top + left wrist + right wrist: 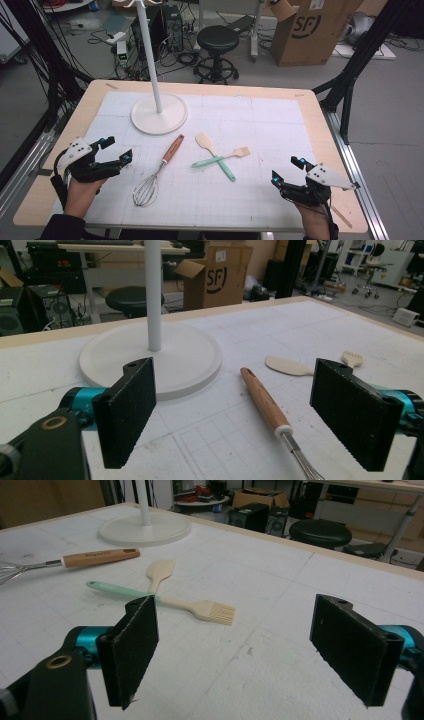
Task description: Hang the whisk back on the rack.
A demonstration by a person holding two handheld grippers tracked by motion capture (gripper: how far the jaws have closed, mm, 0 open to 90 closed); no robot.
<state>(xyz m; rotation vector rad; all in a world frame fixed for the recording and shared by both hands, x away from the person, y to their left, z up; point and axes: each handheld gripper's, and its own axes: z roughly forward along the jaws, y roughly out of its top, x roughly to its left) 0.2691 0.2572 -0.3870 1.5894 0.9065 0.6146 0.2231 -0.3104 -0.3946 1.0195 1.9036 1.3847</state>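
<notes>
Both claws stand wide open and hold nothing. The left gripper (116, 150) has ribbed black pads; just ahead of it, toward its right jaw, lies one wire whisk with a smooth wooden handle (263, 401), beyond that a round white stand base with a pole (186, 351). Ahead of the right gripper (288, 169) two utensils cross: a cream spatula with mint-green handle (159, 573) and a cream bristled pastry brush with mint-green handle (212, 610). Behind stands a cardboard box printed "SF" (312, 27).
</notes>
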